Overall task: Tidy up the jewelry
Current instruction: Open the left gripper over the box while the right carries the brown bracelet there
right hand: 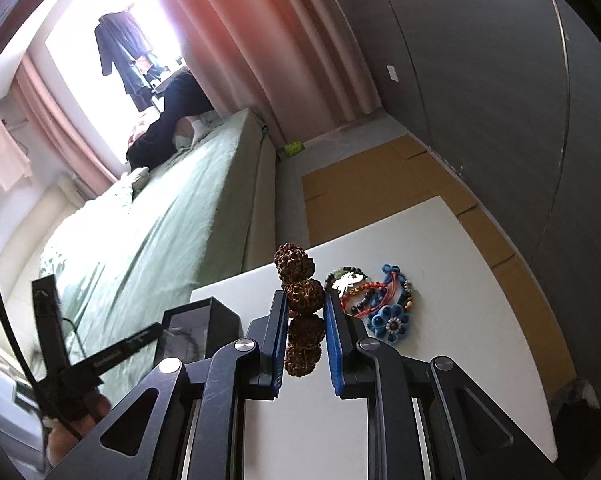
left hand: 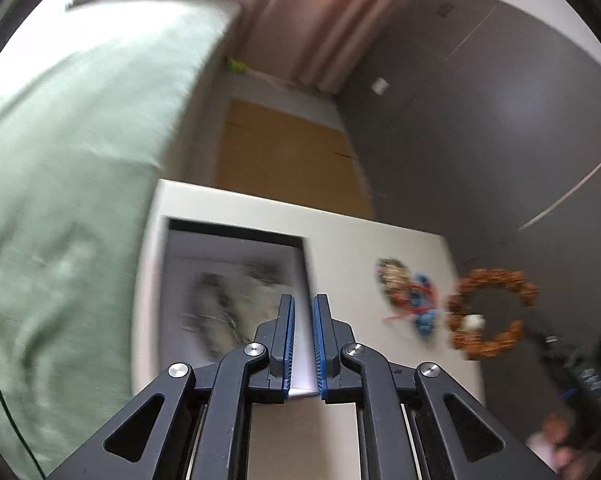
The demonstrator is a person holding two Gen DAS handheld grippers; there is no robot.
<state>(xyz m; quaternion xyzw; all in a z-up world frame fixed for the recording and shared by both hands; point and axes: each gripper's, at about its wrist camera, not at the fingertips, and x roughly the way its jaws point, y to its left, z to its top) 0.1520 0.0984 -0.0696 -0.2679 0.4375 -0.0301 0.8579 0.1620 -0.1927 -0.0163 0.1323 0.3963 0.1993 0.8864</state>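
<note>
Currently the seed bracelet (right hand: pixel 300 296) is gripped in the right gripper (right hand: pixel 304 332) jaws, lifted off the desk (right hand: pixel 460 300); left gripper (left hand: pixel 303 340) jaws stand nearly closed, empty, above the open box (left hand: pixel 236 240), where it is probably to be lowered.

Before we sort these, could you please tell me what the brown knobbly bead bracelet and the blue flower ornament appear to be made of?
Brown knobbly bead bracelet: probably dried seeds or nuts; the surface is matte, deeply wrinkled and ridged.
Blue flower ornament: apparently felt or knotted cord; soft matte petals around a ring of small pale beads, though that is uncertain.
</note>
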